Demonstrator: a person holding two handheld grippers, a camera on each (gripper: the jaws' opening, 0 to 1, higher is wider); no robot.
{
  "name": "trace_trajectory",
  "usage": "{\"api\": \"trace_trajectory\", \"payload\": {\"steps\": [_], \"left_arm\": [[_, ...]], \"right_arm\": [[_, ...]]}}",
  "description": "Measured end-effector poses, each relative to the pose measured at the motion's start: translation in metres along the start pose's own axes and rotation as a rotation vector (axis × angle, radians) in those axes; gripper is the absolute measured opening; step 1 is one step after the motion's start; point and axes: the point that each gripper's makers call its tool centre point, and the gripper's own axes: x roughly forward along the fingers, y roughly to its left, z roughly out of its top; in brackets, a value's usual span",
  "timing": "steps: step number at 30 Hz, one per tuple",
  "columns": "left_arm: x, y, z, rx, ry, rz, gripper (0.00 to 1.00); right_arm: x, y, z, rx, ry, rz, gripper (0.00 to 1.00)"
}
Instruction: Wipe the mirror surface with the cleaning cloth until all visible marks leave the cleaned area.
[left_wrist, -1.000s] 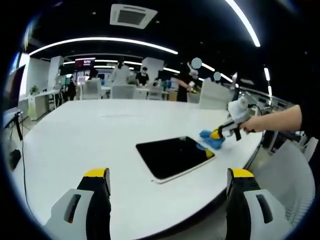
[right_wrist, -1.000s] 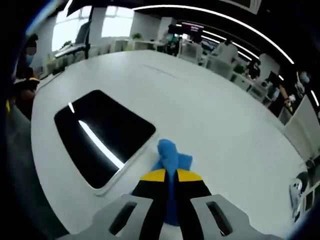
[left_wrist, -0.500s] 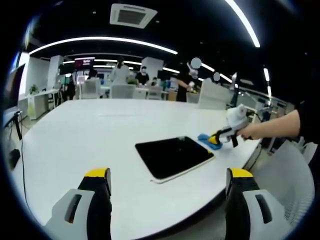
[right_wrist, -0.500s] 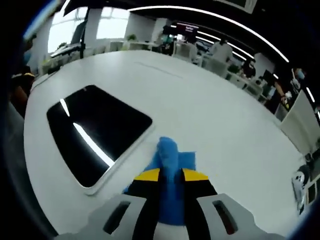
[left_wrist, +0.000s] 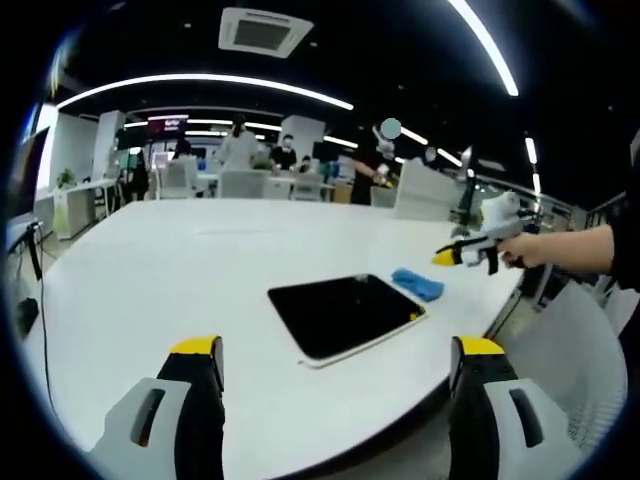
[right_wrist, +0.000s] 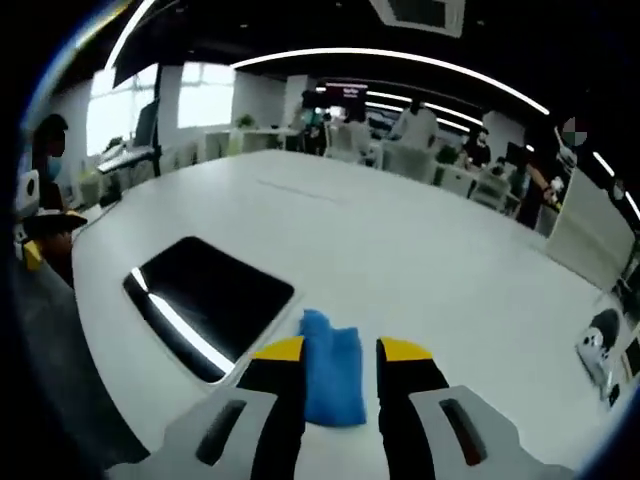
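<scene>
The mirror (left_wrist: 345, 312), a dark rounded rectangle with a pale rim, lies flat on the white table (left_wrist: 180, 270) near its front right edge. A blue cleaning cloth (left_wrist: 418, 283) lies crumpled on the table just past the mirror's right corner, free of any grip. My right gripper (left_wrist: 447, 258), held by a hand (left_wrist: 530, 250), hovers above and to the right of the cloth. In the right gripper view its yellow-tipped jaws (right_wrist: 340, 349) stand apart over the cloth (right_wrist: 332, 375), with the mirror (right_wrist: 210, 300) to the left. My left gripper (left_wrist: 337, 348) is wide open and holds nothing, well short of the mirror.
The table edge curves close to the mirror's near side. A white chair (left_wrist: 590, 340) stands off the table's right. A cable (left_wrist: 30, 310) hangs at the far left. Desks, chairs and several people fill the background. A small white object (right_wrist: 600, 340) sits at the right.
The right gripper has let go of the blue cloth beside the mirror's corner and lifted up and away to the right. The left gripper has stayed put.
</scene>
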Motion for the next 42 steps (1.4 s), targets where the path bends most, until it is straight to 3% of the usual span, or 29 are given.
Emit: {"api": "trace_trajectory", "payload": {"steps": [1,8,10,15,19,23,26,29,32,33,34,35,37,42], "left_arm": [[0.000,0.000,0.000,-0.001,-0.001,-0.001,0.93],[0.000,-0.001,0.000,-0.004,0.001,-0.007,0.94],[-0.001,0.001,0.000,-0.006,0.001,0.003,0.93],[0.000,0.000,-0.003,-0.005,0.023,-0.006,0.93],[0.000,-0.001,-0.004,-0.007,0.028,-0.010,0.93],[0.000,-0.002,-0.005,-0.006,0.033,-0.016,0.93],[-0.001,-0.002,-0.006,-0.006,0.040,-0.015,0.94],[-0.001,-0.002,-0.005,-0.004,0.035,-0.012,0.94],[-0.002,-0.001,-0.005,-0.005,0.032,-0.008,0.94],[-0.002,-0.001,-0.006,0.000,0.039,-0.008,0.94],[-0.002,0.000,-0.007,-0.008,0.042,-0.004,0.94],[-0.002,-0.001,-0.006,-0.010,0.037,-0.006,0.95],[-0.001,-0.002,-0.004,0.000,0.032,-0.013,0.96],[-0.002,0.000,-0.006,0.002,0.034,-0.002,0.97]], "right_arm": [[-0.007,0.001,0.003,-0.028,-0.004,-0.004,0.31],[-0.061,0.010,0.006,0.051,-0.061,-0.024,0.40],[-0.075,0.018,-0.002,0.094,-0.056,-0.017,0.45],[-0.099,0.033,-0.030,0.077,-0.002,-0.045,0.54],[-0.113,0.044,-0.026,0.195,-0.093,-0.063,0.53],[-0.117,0.053,-0.030,0.181,-0.094,-0.067,0.66],[-0.117,0.060,-0.030,0.240,-0.123,-0.069,0.74],[-0.110,0.071,-0.037,0.267,-0.106,-0.069,0.84],[-0.101,0.087,-0.039,0.370,-0.109,-0.040,0.92],[-0.091,0.085,-0.047,0.337,-0.092,-0.032,0.91],[-0.094,0.073,-0.054,0.237,-0.035,-0.089,0.90],[-0.095,0.069,-0.049,0.234,-0.068,-0.105,0.92],[-0.097,0.077,-0.045,0.292,-0.096,-0.060,0.93],[-0.098,0.069,-0.052,0.286,-0.073,-0.075,0.96]]}}
